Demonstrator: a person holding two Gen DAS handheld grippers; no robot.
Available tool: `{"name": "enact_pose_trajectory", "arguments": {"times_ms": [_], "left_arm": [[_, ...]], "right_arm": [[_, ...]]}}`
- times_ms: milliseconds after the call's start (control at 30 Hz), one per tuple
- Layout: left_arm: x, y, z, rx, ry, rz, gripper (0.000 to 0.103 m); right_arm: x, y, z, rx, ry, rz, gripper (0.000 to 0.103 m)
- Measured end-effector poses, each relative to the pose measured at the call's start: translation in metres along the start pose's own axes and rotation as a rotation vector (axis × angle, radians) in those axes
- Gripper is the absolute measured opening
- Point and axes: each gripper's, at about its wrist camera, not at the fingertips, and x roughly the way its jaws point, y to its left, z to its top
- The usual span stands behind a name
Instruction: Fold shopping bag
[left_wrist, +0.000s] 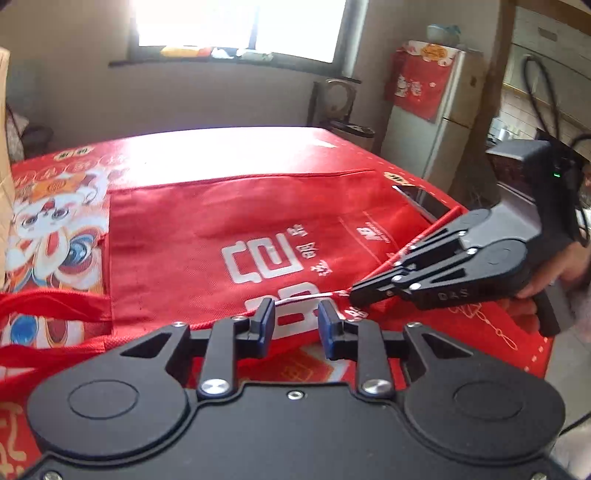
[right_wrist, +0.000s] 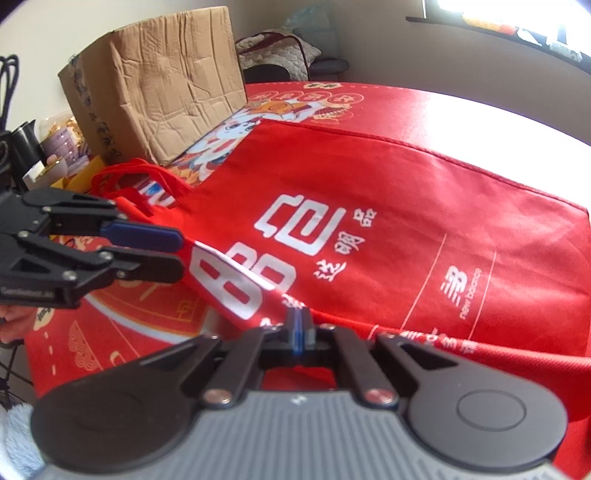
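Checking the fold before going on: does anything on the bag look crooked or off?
The bag's near edge is lifted, not flat: the right claw pinches it, and the raised flap runs slanted toward the left claw. No tear or spill shows.

Red bag (left_wrist: 229, 221) w/ white lettering; red tablecloth (left_wrist: 51, 221) (cartoon print); brown box (right_wrist: 155, 85).

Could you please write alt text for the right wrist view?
The right gripper, shut, pinches the lifted near edge of a red shopping bag lying on a red tablecloth. The left gripper meets that edge from the left; a cardboard box stands behind.
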Motion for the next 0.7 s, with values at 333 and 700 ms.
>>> {"name": "enact_pose_trajectory", "arguments": {"times_ms": [333,700], "left_arm": [[0.018,0.015,-0.005,-0.058,0.051,0.032,0.019],[0.021,0.007,-0.006,0.028,0.048,0.065,0.020]], "right_arm": [[0.000,-0.004,-0.003,0.004,-0.014,0.017,0.000],[-0.054,-0.031,-0.050,0.060,-0.221,-0.112,0.000]]}}
